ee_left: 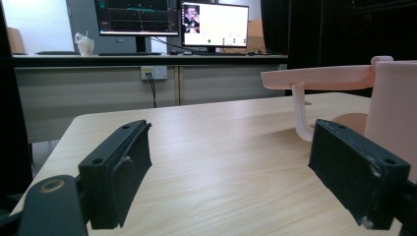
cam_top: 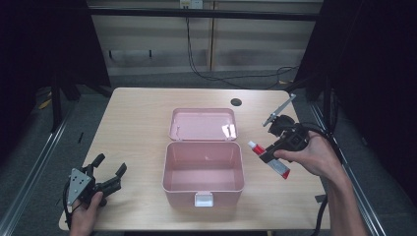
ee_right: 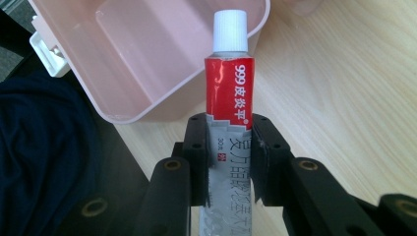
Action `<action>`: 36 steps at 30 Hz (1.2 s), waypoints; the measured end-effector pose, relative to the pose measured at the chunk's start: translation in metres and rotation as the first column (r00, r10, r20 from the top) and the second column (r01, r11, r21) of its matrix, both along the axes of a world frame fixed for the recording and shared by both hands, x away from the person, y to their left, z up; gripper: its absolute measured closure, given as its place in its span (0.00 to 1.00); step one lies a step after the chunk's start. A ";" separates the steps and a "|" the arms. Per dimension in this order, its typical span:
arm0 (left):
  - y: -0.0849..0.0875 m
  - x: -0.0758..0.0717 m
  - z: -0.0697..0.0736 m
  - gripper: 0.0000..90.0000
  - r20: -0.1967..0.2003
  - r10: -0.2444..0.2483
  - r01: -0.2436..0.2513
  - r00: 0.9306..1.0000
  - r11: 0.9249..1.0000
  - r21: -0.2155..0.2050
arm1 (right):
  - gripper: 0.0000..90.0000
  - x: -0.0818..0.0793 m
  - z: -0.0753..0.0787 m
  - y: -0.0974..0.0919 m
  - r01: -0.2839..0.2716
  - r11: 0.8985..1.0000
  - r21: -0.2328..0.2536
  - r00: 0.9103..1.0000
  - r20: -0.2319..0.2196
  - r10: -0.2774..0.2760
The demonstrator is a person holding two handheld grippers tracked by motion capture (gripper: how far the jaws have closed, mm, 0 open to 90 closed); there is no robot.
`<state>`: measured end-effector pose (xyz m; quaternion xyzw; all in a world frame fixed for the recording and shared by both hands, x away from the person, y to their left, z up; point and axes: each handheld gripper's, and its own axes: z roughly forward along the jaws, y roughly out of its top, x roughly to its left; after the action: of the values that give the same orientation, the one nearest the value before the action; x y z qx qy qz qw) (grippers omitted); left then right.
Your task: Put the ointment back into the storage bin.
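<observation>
— Where's the ointment tube (ee_right: 228, 105)?
— Off the table, just right of the open pink box (cam_top: 203, 167), white cap toward its rim.
— Looks?
— Slim: red band, silver lower body (Chinese lettering), tilted.
— And the box?
— Lid (cam_top: 202, 124) flung back, white latch in front.

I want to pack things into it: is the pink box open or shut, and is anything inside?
Open and empty. The pink box has its lid folded back flat behind it, and its bare floor shows.
</observation>
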<state>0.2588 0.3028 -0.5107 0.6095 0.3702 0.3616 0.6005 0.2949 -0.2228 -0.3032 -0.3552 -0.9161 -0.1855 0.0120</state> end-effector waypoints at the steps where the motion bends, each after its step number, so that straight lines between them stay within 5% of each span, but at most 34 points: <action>1: 0.000 0.000 0.000 0.17 0.000 0.000 0.000 1.000 1.000 0.000 | 0.80 0.000 0.001 0.001 -0.001 1.000 -0.001 1.000 0.003 0.001; 9: 0.000 0.000 0.000 0.17 0.000 0.000 0.000 1.000 1.000 0.000 | 0.80 0.004 0.010 0.007 -0.028 1.000 0.003 0.999 0.017 0.028; 21: 0.000 0.000 0.000 0.17 0.000 0.000 0.000 1.000 1.000 -0.001 | 0.80 0.017 0.008 0.039 -0.098 0.995 -0.006 0.994 0.043 0.098; 36: 0.000 0.000 0.000 0.17 0.000 0.002 -0.002 1.000 1.000 -0.002 | 0.80 0.032 0.008 0.090 -0.211 0.977 -0.038 0.976 0.038 0.213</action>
<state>0.2589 0.3025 -0.5107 0.6085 0.3712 0.3619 0.6008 0.3271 -0.1330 -0.2954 -0.2516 -0.9519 -0.1750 0.0064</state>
